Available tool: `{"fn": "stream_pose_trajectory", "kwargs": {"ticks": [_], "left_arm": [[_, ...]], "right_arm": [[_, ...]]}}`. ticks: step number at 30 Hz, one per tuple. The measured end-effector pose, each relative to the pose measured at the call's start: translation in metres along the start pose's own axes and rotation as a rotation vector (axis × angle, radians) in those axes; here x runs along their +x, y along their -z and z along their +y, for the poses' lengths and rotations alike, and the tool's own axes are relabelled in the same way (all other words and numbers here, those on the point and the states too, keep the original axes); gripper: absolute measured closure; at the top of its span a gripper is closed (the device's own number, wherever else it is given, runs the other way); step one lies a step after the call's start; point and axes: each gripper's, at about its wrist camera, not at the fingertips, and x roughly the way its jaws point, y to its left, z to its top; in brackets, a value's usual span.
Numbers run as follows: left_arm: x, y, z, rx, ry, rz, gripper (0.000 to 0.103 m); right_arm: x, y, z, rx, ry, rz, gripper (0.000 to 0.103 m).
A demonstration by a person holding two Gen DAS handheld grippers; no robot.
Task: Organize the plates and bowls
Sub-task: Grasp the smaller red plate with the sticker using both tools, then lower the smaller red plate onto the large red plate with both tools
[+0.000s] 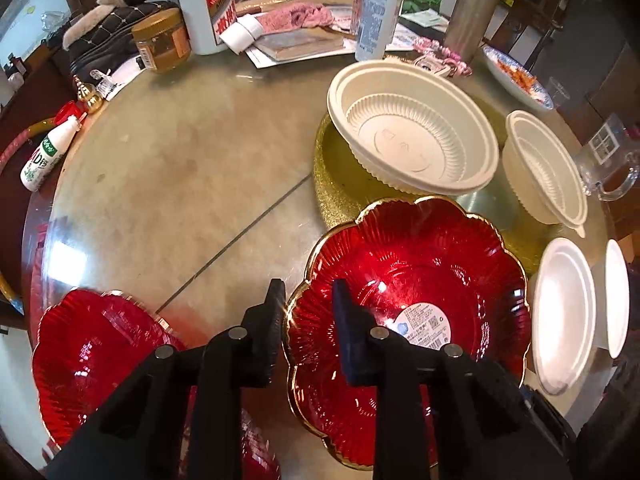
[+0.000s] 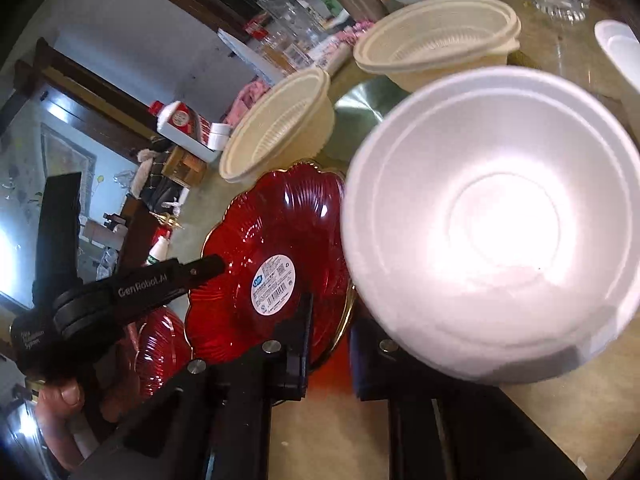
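At the near edge of the surface, the red plate (image 1: 408, 264), scalloped w/ a gold rim, is sitting w/ a white barcode sticker (image 1: 424, 324) showing at its centre. The L gripper (image 1: 306, 292) is biting its left rim: jaws are clamping on it, one finger outside the rim, the other inside. A person's hand (image 2: 60, 400) is holding that gripper's handle.

Just right of the plate, the white bowl (image 2: 492, 220) is tipping its inside toward the R wrist camera and is looking blurred. The R gripper (image 2: 330, 316) is holding it by the near rim, jaws pulled close together, w/ the far fingertip hidden behind the bowl. A 2nd white bowl (image 1: 616, 300) is standing just beyond it, by the right edge.

A 2nd red plate (image 1: 92, 360) is lying at the near left edge, apart from the first. Behind the first red plate, a big cream bowl (image 1: 412, 128) is resting on a gold mat (image 1: 332, 184); a smaller cream bowl (image 1: 544, 168) is sitting just beside it, toward the right edge.

Along the far edge are standing a white bottle w/ red label (image 1: 204, 4), a gold-lidded jar (image 1: 162, 40), a pink cloth (image 1: 296, 16) and a steel tumbler (image 1: 472, 8). A blue-patterned dish (image 1: 516, 76) and a glass mug (image 1: 608, 164) are sitting at the right edge; a small milk bottle (image 1: 44, 156) is lying at the left edge.
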Motion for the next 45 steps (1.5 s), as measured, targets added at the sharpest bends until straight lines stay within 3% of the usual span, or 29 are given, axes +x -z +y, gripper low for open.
{"fn": "stream_pose_trajectory", "kwargs": {"ticks": [18, 26, 45], "left_arm": [[-0.065, 0.036, 0.028, -0.056, 0.097, -0.133, 0.086], [-0.081, 0.058, 0.059, -0.132, 0.124, -0.164, 0.089], [-0.102, 0.118, 0.144, -0.315, 0.097, -0.255, 0.089]], "right_arm": [[-0.053, 0.016, 0.04, -0.143, -0.02, -0.102, 0.09], [-0.053, 0.03, 0.066, -0.219, -0.039, -0.092, 0.09], [-0.032, 0.066, 0.143, -0.406, -0.113, -0.042, 0.091]]}}
